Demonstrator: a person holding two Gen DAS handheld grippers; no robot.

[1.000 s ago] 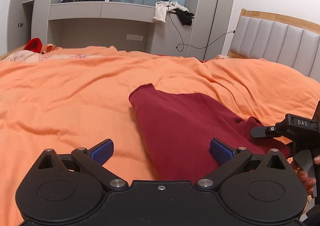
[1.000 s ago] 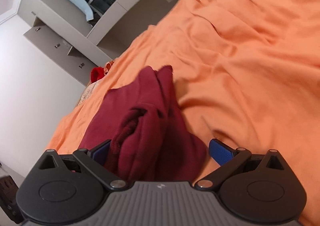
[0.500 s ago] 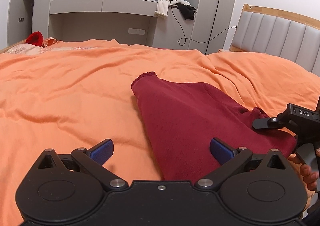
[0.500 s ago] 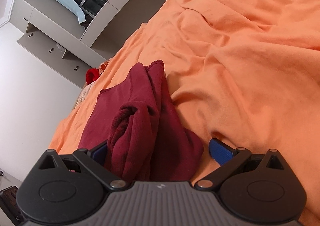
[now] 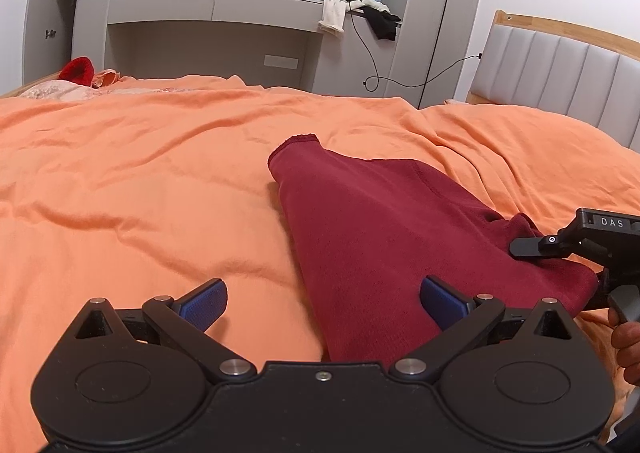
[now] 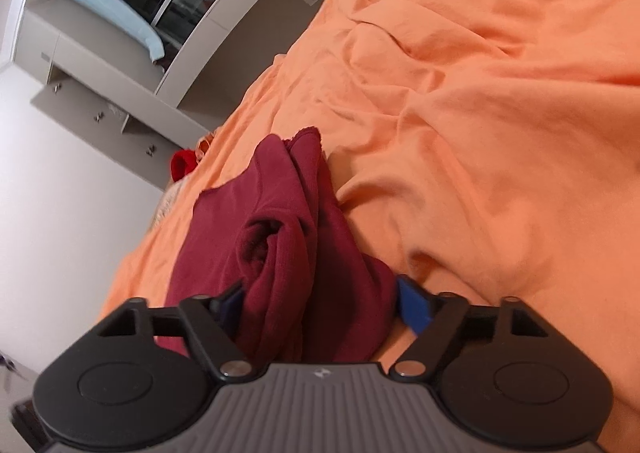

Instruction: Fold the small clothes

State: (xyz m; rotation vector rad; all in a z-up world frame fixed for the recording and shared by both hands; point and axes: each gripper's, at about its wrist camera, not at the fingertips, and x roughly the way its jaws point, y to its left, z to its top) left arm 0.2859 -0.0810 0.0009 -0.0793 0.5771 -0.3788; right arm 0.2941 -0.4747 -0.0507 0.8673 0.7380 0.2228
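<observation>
Dark red garment (image 5: 384,237) lying bunched on the orange bedspread (image 5: 132,181), its cuffed end pointing toward the grey cabinet wall (image 5: 208,41), well short of the padded headboard (image 5: 560,81). Left hand-held gripper (image 5: 323,299) spread wide just above the bedspread, blue pads (image 5: 204,303) clear of the cloth, near edge of the garment running between them untouched. Right hand-held gripper (image 6: 324,303) closing on the gathered near end of the garment, folds bulging between the pads, right blue pad (image 6: 414,305) at the cloth's edge. White letters "DAS" readable on that gripper's black housing (image 5: 612,221) in the left wrist view; a hand (image 5: 626,341) beneath it.
</observation>
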